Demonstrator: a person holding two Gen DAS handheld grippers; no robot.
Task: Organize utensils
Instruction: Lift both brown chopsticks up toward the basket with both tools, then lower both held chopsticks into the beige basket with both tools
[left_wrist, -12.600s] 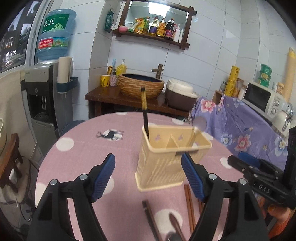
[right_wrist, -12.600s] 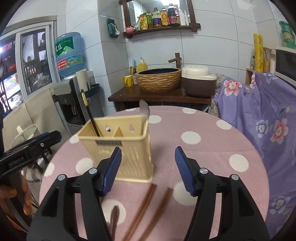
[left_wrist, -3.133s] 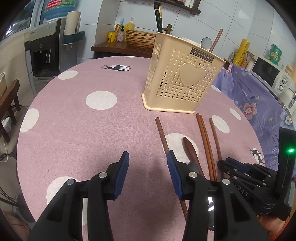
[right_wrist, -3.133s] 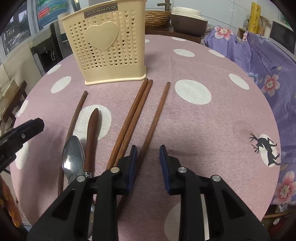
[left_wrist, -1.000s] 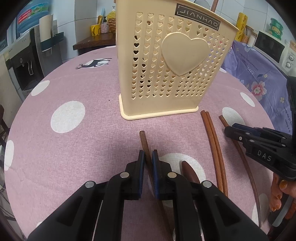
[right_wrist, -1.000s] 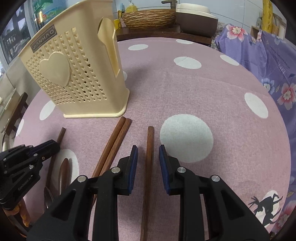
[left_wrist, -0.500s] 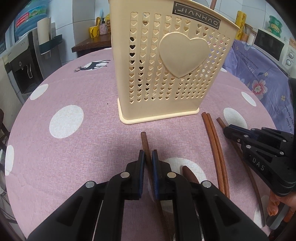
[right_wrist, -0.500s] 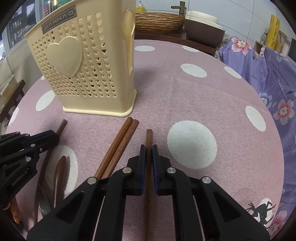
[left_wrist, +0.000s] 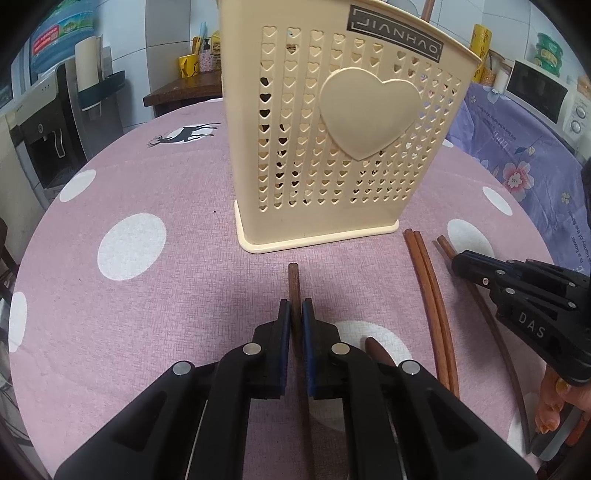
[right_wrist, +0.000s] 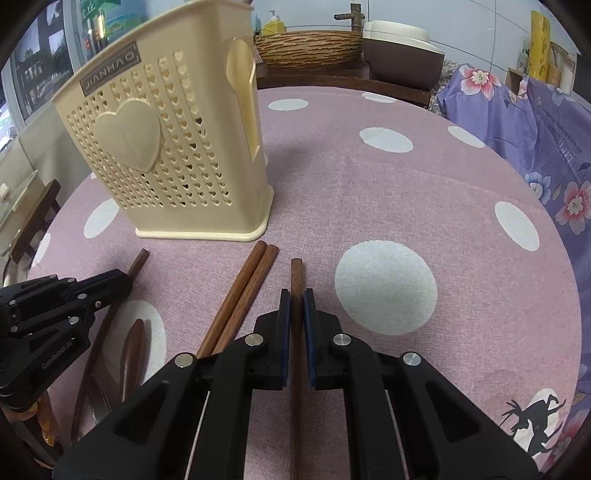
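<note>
A cream utensil holder with heart holes stands on the pink dotted table. My left gripper is shut on a dark wooden chopstick lying in front of the holder. My right gripper is shut on another single chopstick, right of a pair of chopsticks that lie side by side. A wooden-handled spoon lies between the two held sticks, its bowl hidden. In the right wrist view the left gripper shows at the left edge.
A purple flowered cloth covers something past the table's right edge. Behind the table stand a woven basin, a rice cooker, a water dispenser and a microwave. A person's fingers hold the right gripper's handle.
One second ago the right jaws stood slightly apart around the single chopstick; now they are shut on it. The left gripper has kept its grip and place.
</note>
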